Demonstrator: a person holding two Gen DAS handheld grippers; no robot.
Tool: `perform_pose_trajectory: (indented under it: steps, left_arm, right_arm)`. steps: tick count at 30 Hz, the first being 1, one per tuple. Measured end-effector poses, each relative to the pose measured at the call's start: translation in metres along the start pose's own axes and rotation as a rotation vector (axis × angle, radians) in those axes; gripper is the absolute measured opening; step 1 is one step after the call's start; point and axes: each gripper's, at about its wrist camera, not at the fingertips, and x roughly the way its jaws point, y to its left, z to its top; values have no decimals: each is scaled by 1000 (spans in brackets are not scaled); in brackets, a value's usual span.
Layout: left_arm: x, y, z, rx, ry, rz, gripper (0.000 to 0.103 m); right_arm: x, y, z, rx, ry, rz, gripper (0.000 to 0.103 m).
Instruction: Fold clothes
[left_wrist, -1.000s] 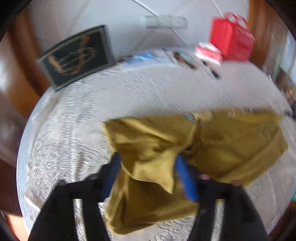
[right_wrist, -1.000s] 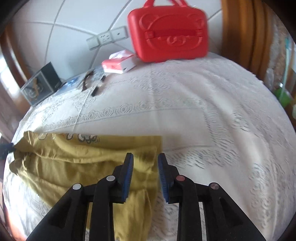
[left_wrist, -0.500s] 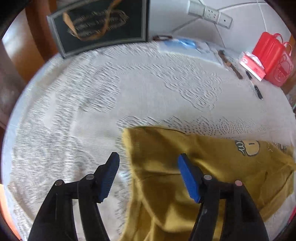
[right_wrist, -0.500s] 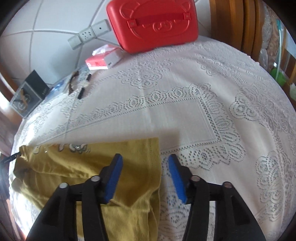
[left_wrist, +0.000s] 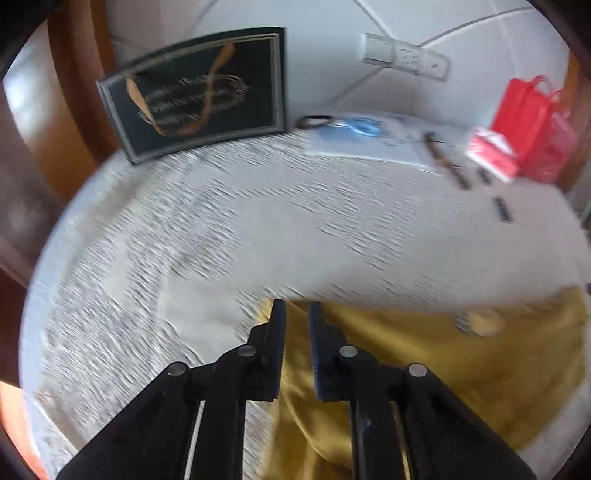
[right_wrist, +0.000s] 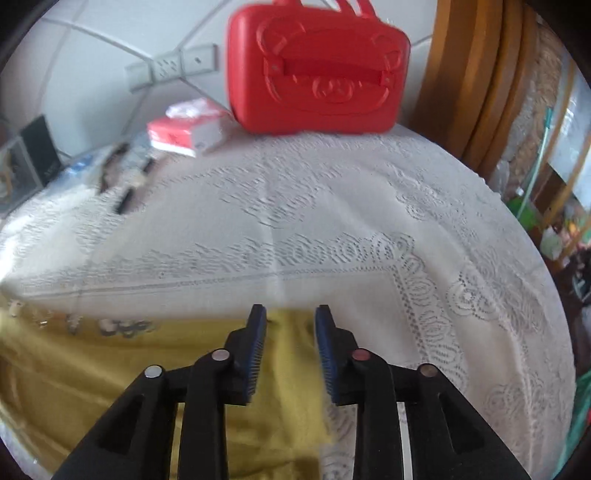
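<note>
A mustard-yellow garment (left_wrist: 424, 369) with a small print lies flat on the white lace tablecloth (left_wrist: 221, 229). My left gripper (left_wrist: 295, 310) points down at its upper left corner. Its jaws are closing to a narrow gap, with yellow cloth showing between them. In the right wrist view the garment (right_wrist: 110, 369) spreads to the left. My right gripper (right_wrist: 290, 314) sits over its upper right corner, jaws closing, with the cloth's edge between the blue pads (right_wrist: 258, 343). On neither gripper can I see the pads pressing on the fabric.
A red plastic case (right_wrist: 317, 70) and a red-and-white tissue pack (right_wrist: 188, 129) stand at the back by the wall. A dark framed plaque (left_wrist: 199, 92) leans at the back left. Pens, glasses and papers (left_wrist: 362, 140) lie between them. Wooden furniture (right_wrist: 472, 81) stands to the right.
A second ago the garment hung bunched between my left jaws; now it lies flat. Both grippers opened wide half a second ago, moved to its upper corners and narrowed again.
</note>
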Motion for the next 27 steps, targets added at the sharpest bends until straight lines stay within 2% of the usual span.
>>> perform_pose_trajectory:
  steps: [1, 3, 4, 5, 9, 14, 19, 20, 21, 22, 23, 24, 25, 27]
  left_arm:
    - [-7, -1, -9, -4, 17, -49, 28]
    - [-18, -1, -25, -15, 24, -121, 63]
    - [-25, -4, -33, -15, 22, -158, 66]
    - [-28, -7, -39, -11, 19, -171, 66]
    - [-45, -28, -68, 38, 3, -187, 66]
    - [-48, -46, -92, 122, -11, -133, 66]
    - [-26, -58, -102, 192, 23, -73, 66]
    - [-19, -60, -103, 206, 31, -39, 66]
    - [-13, -61, -103, 216, 37, 9, 64]
    - [-6, -61, -104, 215, 47, 53, 57]
    - [-1, -58, -104, 211, 68, 51, 35]
    - [-1, -56, -104, 190, 75, 9, 25]
    - [-4, -53, -103, 172, 86, 2, 23]
    - [-17, -58, -105, 225, 52, 57, 20]
  right_arm:
    - [-12, -1, -3, 12, -26, 5, 30]
    - [-34, -5, -12, 48, -59, 61, 36]
    - [-45, -6, -20, 69, -56, 132, 37]
    - [-54, -6, -29, 89, -48, 203, 38]
    - [-77, -1, -69, 115, -42, 319, 38]
    - [-83, -10, -113, 181, -55, 356, 41]
    - [-68, -6, -130, 172, -30, 283, 41]
    - [-64, -6, -132, 167, -23, 282, 41]
    - [-60, -5, -134, 164, -18, 279, 41]
    - [-61, -5, -135, 157, -41, 269, 41]
    - [-60, -4, -137, 149, -50, 261, 41]
    - [-60, -2, -137, 142, -50, 252, 41]
    - [-60, -1, -137, 142, -50, 247, 41]
    - [-59, -2, -138, 147, -49, 247, 42]
